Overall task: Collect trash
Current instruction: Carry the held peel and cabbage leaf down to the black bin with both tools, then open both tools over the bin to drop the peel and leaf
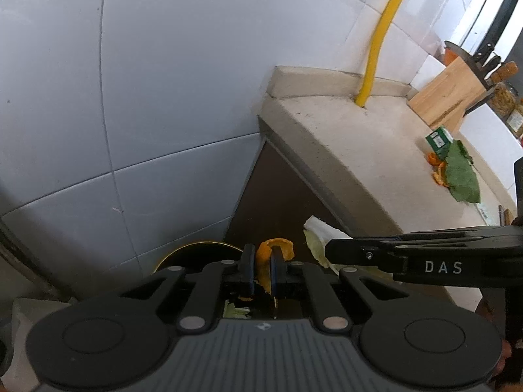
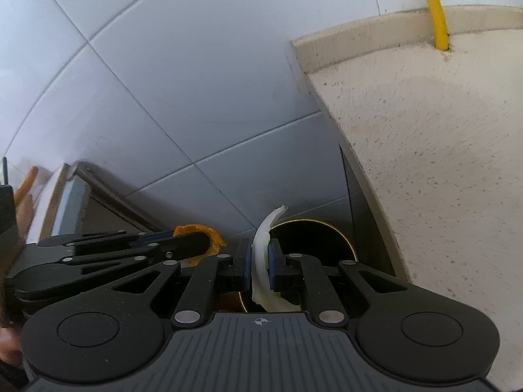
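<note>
Daylight fills the room, soft and even, strongest at the far right of the left wrist view, where the window area (image 1: 474, 23) burns out to near white. The grey wall tiles (image 1: 163, 98) take a flat, cool light with no hard shadows. The gap below the counter (image 2: 441, 163) lies in deep shade. Both views bend strongly at the edges, so the tile joints curve, and the corners go black. The upper left of the right wrist view is smeared.

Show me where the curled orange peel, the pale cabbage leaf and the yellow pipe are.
Curled orange peel (image 1: 276, 251), left wrist view, its upper curl.
Pale cabbage leaf (image 2: 261, 251), right wrist view, its midrib.
Yellow pipe (image 1: 380, 37), left wrist view, its middle.
</note>
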Tool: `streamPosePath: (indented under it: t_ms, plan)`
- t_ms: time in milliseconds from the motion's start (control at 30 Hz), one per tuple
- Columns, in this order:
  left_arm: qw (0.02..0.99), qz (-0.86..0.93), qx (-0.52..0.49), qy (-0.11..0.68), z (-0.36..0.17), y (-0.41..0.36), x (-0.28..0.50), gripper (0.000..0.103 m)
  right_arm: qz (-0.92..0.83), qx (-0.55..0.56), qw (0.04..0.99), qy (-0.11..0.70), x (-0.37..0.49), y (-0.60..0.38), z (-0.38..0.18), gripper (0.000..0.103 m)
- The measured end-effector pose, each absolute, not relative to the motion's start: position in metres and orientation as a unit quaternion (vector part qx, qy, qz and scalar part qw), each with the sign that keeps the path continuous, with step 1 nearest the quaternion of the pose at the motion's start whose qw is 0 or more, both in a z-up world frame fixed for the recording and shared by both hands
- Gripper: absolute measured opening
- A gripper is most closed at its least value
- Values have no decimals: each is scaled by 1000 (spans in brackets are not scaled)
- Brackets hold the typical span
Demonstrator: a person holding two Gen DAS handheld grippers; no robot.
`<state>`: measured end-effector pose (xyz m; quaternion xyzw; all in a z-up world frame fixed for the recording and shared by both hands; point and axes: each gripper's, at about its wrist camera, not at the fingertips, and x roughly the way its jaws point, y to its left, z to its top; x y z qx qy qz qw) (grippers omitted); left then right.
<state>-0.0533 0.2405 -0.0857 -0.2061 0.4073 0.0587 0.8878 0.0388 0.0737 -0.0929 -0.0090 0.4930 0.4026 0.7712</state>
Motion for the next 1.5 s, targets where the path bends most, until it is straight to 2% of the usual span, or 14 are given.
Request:
streamPosePath:
  t_ms: [167, 400, 833, 1033, 1100, 1300, 1400, 1500]
  plan:
    - [879, 70, -217, 419, -96, 249, -47, 6, 395, -5, 769, 503, 48, 82, -105, 21]
    - [868, 83, -225, 434, -107, 260, -41, 32, 389, 3, 762, 517, 56, 91, -116, 25]
    - [871, 89, -207, 437, -106, 260, -39, 33, 386, 1, 761, 521, 56, 92, -114, 27]
    - [875, 91, -197, 433, -103, 258, -39, 35, 388, -8, 764, 515, 48, 95, -112, 44]
    - [877, 91, -193, 431, -102, 257, -39, 36, 385, -10, 767, 512, 45, 94, -111, 54]
    - [880, 95, -186, 426, -100, 257, -39, 40, 375, -7, 776, 507, 38, 87, -105, 74]
    - [882, 96, -180, 425, -99, 256, -39, 42, 371, -3, 780, 504, 36, 83, -101, 83]
    - [885, 95, -172, 421, -97, 254, -39, 44, 365, 0, 785, 500, 35, 80, -98, 86]
